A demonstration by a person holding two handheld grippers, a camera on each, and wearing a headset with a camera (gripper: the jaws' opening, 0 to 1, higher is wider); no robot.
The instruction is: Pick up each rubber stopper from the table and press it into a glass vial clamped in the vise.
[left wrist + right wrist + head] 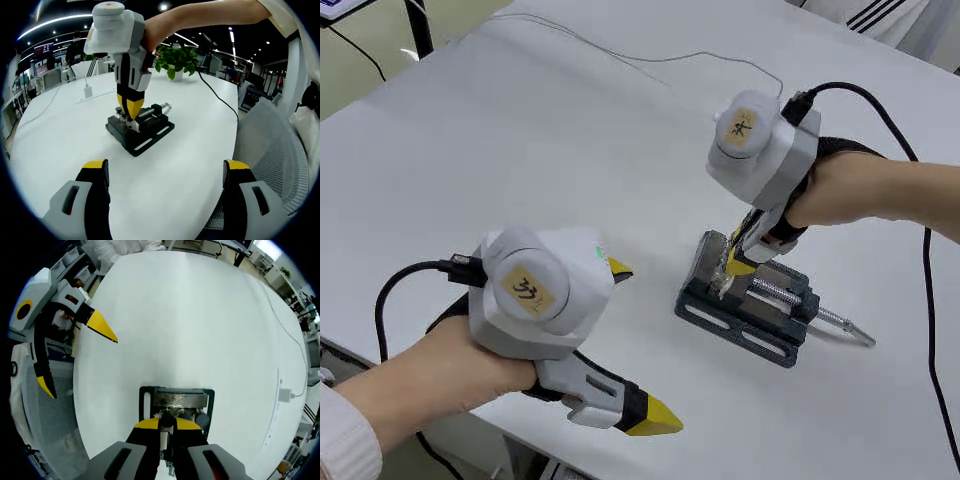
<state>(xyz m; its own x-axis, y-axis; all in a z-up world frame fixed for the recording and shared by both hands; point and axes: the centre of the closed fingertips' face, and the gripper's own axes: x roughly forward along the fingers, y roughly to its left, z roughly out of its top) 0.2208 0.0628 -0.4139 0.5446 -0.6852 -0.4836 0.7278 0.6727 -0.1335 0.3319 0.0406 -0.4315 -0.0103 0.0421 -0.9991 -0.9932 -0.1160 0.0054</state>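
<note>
Stopper [166, 419] sits pinched in the narrow right gripper [167, 426] directly over the vise [175, 399], so one pressing looks under way, while the left gripper [166, 167] hangs wide and empty above the table [200, 315]; how many remain is unclear.

a round tan paper sticker [528, 291] on top of the white-bodied left gripper [638, 344] carries a black handwritten mark that reads like "33". a second round tan sticker [741, 127] on the white-bodied right gripper [732, 270] bears a black handwritten sign, too scrawled to read.
</note>
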